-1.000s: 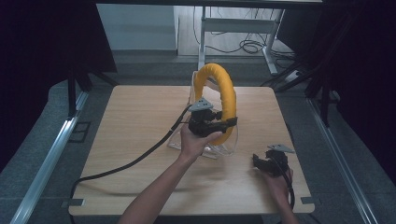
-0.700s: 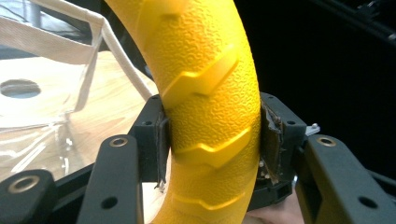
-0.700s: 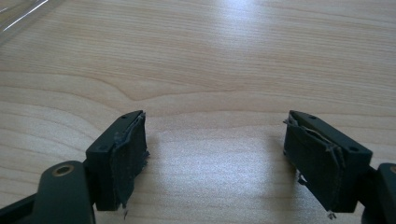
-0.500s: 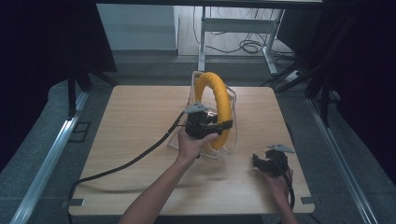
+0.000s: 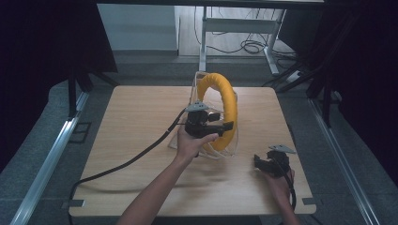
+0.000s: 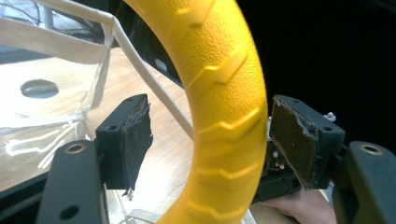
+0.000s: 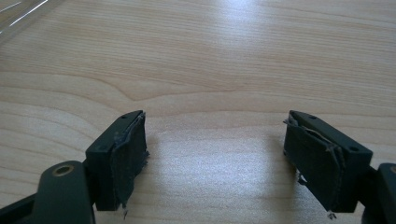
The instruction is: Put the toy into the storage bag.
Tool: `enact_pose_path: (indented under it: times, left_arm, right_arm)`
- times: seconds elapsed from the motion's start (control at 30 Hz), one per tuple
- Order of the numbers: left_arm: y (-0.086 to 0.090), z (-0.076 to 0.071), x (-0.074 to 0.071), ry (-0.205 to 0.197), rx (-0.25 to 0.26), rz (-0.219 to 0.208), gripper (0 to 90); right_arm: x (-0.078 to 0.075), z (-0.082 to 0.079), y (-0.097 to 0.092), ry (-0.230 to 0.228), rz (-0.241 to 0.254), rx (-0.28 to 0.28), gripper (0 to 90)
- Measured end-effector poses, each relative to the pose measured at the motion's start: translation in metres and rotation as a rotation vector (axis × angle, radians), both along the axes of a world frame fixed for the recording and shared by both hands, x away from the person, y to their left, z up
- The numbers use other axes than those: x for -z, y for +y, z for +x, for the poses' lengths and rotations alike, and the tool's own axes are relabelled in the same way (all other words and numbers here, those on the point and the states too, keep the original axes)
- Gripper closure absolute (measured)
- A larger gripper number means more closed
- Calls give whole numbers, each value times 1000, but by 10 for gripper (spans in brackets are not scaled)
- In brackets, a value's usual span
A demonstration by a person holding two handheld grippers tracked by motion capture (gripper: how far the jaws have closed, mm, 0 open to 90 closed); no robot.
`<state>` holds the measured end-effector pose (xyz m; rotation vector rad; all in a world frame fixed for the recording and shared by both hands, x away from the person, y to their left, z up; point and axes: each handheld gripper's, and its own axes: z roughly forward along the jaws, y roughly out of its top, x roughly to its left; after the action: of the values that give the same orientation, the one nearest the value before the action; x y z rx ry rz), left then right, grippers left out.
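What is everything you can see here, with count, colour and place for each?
Ring: one, yellow, upright in the bag at the table's middle, between the left jaws.
Bag: one, clear with pale edging, standing mid-table.
Table: one, light wood.
Desk frame: one, white, on the floor beyond the table.
Left gripper: one, black, jaws just opened around the ring, pads apart from it.
Right gripper: one, black, jaws open, resting at the table's near right.

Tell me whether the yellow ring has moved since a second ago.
Yes. The yellow ring sank lower into the clear bag, against the table's far edge; the left gripper jaws have just opened around it.
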<state>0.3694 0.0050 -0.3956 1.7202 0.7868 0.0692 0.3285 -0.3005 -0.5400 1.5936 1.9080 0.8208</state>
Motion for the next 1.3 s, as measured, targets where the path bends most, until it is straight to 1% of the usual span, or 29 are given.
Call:
enact_pose_path:
  times: [0.07,0.17,0.27,0.3,0.4,0.43,0.47,0.53,0.6,0.63,0.67,0.73,0.83,0.97,1.07,1.23,1.3]
  left_arm:
    - [1,-2,-2,-8,6,-1,275]
    - [3,-5,-4,-21,15,10,265]
    - [5,-9,-6,-42,14,34,260]
    - [6,-11,-7,-50,16,41,259]
    - [9,-17,-10,-75,24,70,258]
    - [10,-19,-11,-79,30,78,258]
    - [12,-22,-11,-80,36,73,258]
    - [18,-25,-10,-61,49,47,261]
    - [25,-28,-8,-72,27,63,266]
    - [30,-29,-7,-70,23,63,271]
    - [33,-30,-5,-67,21,68,271]
    - [40,-33,-2,-68,18,95,271]
    - [50,-38,3,-66,16,115,271]
    - [63,-43,7,-55,11,120,271]
    - [73,-45,10,-55,-5,127,274]
    - [90,-52,16,-57,-36,144,279]
    - [95,-55,18,-59,-48,154,279]
  right_arm:
    - [0,0,0,3,2,1,213]
    - [-1,0,1,7,10,3,213]
    - [0,1,0,2,6,-2,212]
    - [0,1,0,0,0,-7,212]
    - [0,1,0,3,6,-5,212]
    - [0,1,0,0,1,-8,212]
    - [0,1,0,3,5,-5,212]
    - [0,1,0,2,4,-6,212]
    - [0,1,0,4,6,-2,212]
    - [0,1,0,3,4,-3,212]
    - [0,1,0,3,4,-3,212]
    - [0,1,0,3,3,-2,212]
    - [0,1,0,3,-1,-3,212]
    - [0,1,0,4,0,-2,212]
    - [-1,1,1,7,5,2,212]
    - [0,1,0,2,-3,-2,211]
    - [-1,1,1,6,4,2,211]
